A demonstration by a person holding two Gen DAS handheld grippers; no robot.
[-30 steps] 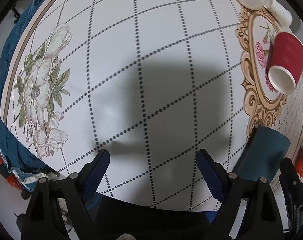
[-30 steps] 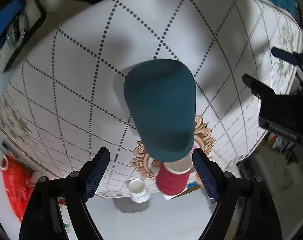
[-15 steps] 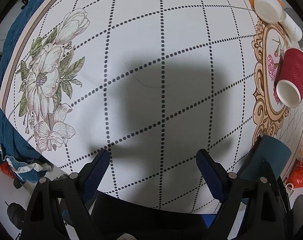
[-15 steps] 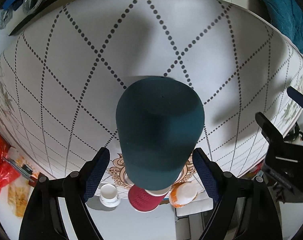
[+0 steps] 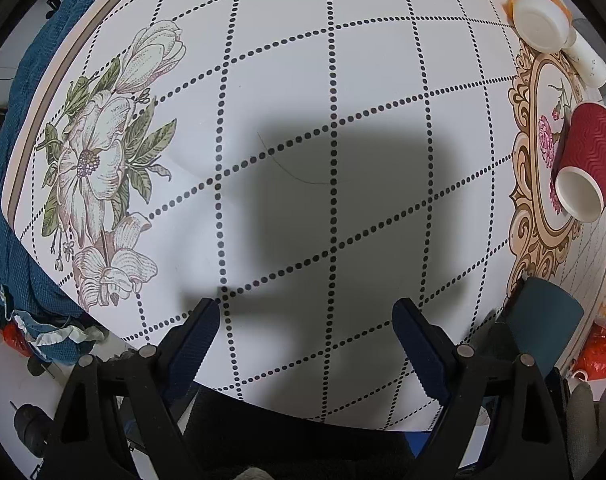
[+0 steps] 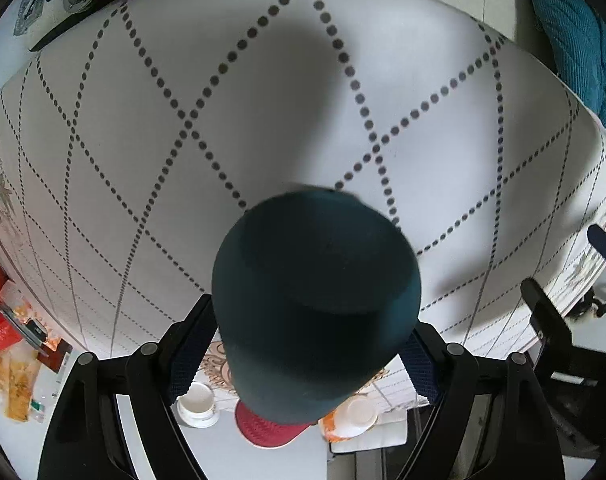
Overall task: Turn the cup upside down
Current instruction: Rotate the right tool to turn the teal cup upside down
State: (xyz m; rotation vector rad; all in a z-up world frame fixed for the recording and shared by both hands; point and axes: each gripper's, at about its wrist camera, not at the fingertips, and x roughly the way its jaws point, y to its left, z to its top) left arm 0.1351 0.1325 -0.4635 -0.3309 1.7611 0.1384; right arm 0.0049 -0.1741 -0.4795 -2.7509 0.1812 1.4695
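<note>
I found the teal cup [image 6: 315,300] clamped between my right gripper's [image 6: 307,344] 2 fingers, over the tabletop [image 6: 263,128] near its edge. Its flat closed base faced the lens and its long axis ran roughly along the fingers; I judged it partway through the turn, the mouth hidden from me. My left gripper [image 5: 307,340] stood wide open, holding nothing, cup [image 5: 543,328] just right of it.

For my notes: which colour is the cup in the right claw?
Dark teal cup; right wrist view shows it best.
</note>
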